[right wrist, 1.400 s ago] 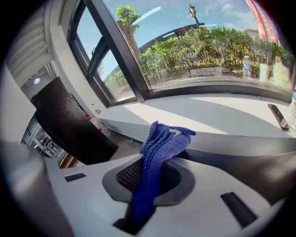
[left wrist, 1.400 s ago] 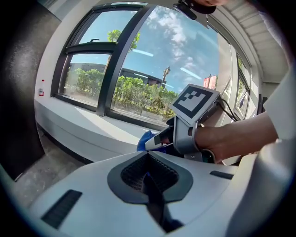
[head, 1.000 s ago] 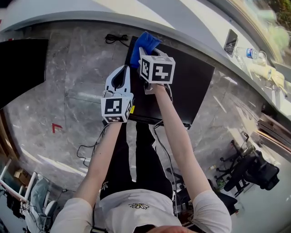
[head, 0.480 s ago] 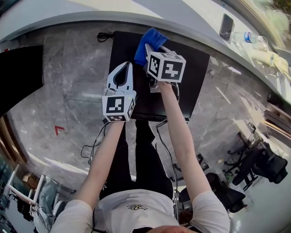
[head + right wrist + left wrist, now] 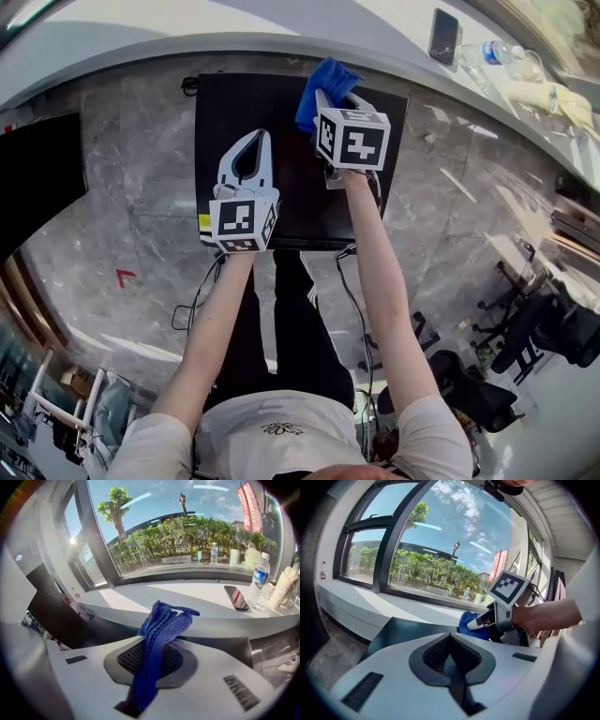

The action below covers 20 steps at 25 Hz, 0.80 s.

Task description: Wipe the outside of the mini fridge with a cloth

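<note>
Black, box-shaped mini fridge [image 5: 225, 103] stands on the grey marble floor [image 5: 141, 216], below both tools. The left gripper [image 5: 452, 654] is closed on nothing and hangs above the fridge top. The right gripper [image 5: 151, 656] clamps the blue knitted cloth [image 5: 161, 620] over the top's far edge; contact cannot be confirmed.

Risk: only a narrow fold is pinched, so drag across the surface may pull the cloth free. The bunched end may also present little wiping face.

Count: one fridge, two grippers, one cloth.

Bright daylight through the window [image 5: 178, 527], glare on the sill [image 5: 187, 597], heavy fisheye warp, dark vignetted corners, foreground slightly soft.
</note>
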Available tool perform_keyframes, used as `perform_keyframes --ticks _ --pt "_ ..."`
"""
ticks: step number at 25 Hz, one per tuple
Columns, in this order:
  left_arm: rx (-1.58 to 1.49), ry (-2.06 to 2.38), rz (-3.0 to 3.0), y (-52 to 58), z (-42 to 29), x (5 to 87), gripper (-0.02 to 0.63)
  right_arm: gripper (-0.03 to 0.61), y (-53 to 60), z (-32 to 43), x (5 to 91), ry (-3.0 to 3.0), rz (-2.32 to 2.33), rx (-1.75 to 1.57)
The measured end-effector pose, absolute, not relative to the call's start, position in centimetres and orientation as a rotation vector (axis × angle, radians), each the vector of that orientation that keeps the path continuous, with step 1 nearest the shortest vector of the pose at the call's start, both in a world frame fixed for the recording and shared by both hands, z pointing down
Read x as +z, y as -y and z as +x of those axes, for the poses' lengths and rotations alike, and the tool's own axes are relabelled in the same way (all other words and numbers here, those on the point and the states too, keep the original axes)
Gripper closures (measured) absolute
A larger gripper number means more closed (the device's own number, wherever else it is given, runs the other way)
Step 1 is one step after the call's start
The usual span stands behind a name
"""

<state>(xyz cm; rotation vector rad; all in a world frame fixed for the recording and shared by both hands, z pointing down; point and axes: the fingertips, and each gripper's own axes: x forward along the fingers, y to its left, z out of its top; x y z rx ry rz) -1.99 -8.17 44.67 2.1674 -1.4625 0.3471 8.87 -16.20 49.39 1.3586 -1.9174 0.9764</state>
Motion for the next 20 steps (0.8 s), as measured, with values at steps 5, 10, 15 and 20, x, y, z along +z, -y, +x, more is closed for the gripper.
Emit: perform_keyframes --ticks 5,10,15,20 --pt "0.358 1.429 2.182 8.2 0.7 45.0 0.609 0.506 15.7 14.1 49.4 1.859 1.424 0.954" --pt "0.369 1.374 2.217 8.2 3.9 45.2 0.609 0.506 15.1 19.5 49.6 1.808 1.513 0.967" --pt "0.374 1.347 2.231 8.2 5.5 45.3 0.609 0.506 14.6 22.9 49.5 1.768 1.566 0.958" --pt "0.392 1.330 2.242 8.1 5.9 45.6 0.609 0.506 14.3 25.7 49.5 1.713 1.610 0.922"
